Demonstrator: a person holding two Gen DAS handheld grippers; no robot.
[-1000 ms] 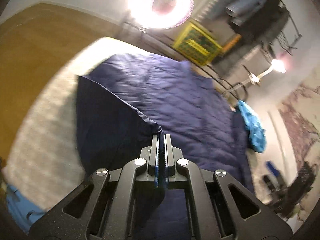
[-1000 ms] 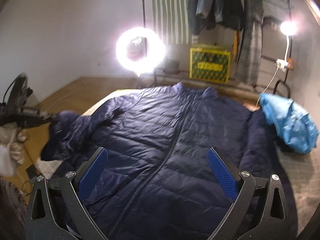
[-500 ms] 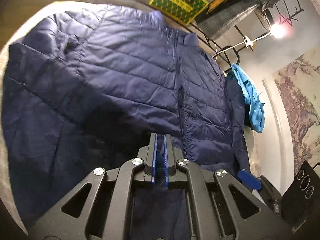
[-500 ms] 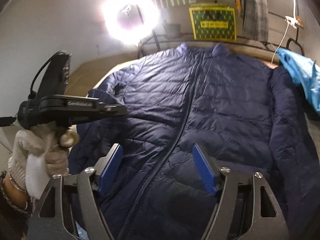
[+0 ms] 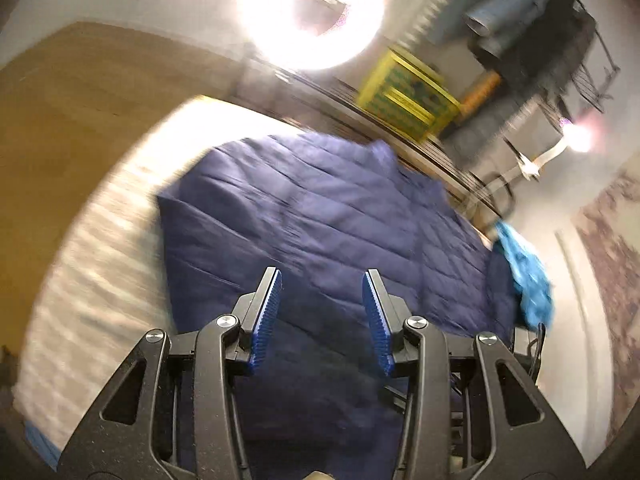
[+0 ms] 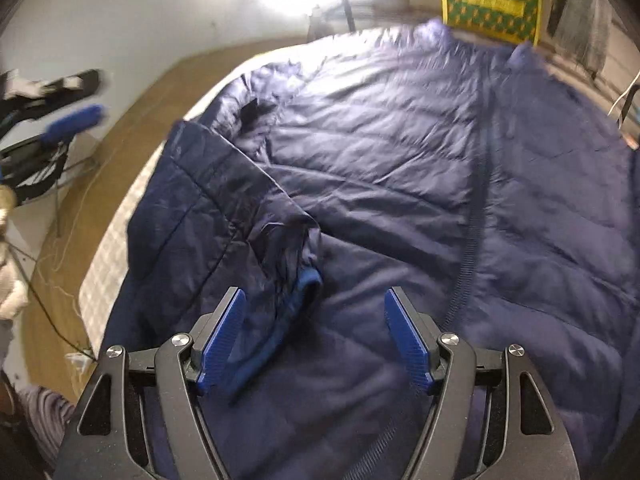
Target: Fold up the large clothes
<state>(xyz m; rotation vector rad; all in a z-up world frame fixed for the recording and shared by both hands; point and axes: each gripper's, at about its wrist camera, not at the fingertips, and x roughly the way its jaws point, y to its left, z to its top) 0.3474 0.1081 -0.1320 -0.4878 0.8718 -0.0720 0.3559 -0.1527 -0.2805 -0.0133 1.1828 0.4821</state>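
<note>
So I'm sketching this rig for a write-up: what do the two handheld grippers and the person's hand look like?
Both match: the left gripper and right gripper have matte black angular frames with triangular cut-outs, silver round bolt heads, and two fingers faced with ribbed blue pads. In the right wrist view, the person's hand at the left edge wears a whitish knitted glove. No markings are legible.

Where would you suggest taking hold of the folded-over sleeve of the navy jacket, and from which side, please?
Grip the sleeve at its cuff, where the ribbed blue edge bunches up off the jacket body and gives a raised lip. Come from above and the near side, as the open right gripper already straddles it; elsewhere the sleeve lies flat and offers little to pinch.
</note>
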